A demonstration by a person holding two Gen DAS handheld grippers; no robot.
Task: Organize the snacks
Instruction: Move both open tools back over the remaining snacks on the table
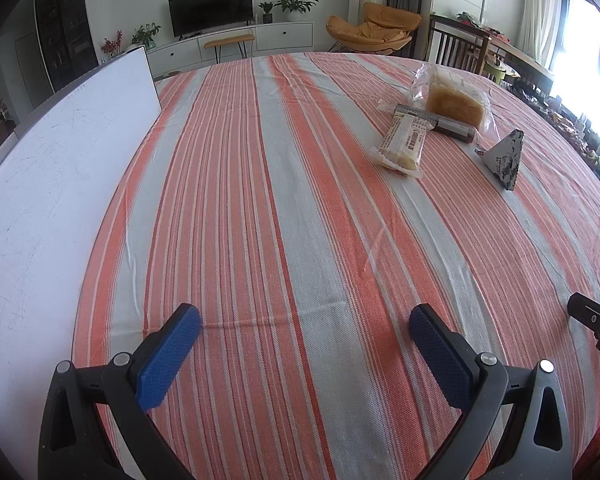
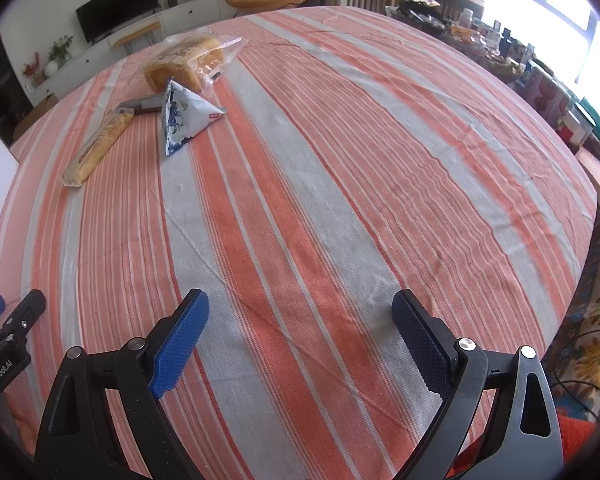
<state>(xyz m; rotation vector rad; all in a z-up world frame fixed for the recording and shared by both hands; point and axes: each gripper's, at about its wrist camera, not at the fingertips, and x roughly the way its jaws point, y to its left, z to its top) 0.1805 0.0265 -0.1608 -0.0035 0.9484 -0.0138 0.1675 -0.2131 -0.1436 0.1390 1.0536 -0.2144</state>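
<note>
Both the left gripper (image 1: 305, 322) and the right gripper (image 2: 300, 310) hang with fingers spread and empty over the striped tablecloth (image 1: 300, 220), while the snacks, a bread bag (image 1: 454, 102), a long wafer pack (image 1: 402, 144), a dark bar (image 1: 454, 125) and a triangular pouch (image 1: 506, 158), cluster in the upper right of the left view, with a white board (image 1: 56, 168) at left.

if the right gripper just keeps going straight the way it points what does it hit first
Probably nothing: ahead of the right gripper lies only bare striped tablecloth. The triangular snack pack sits well off to its left, though depth is unclear.
</note>
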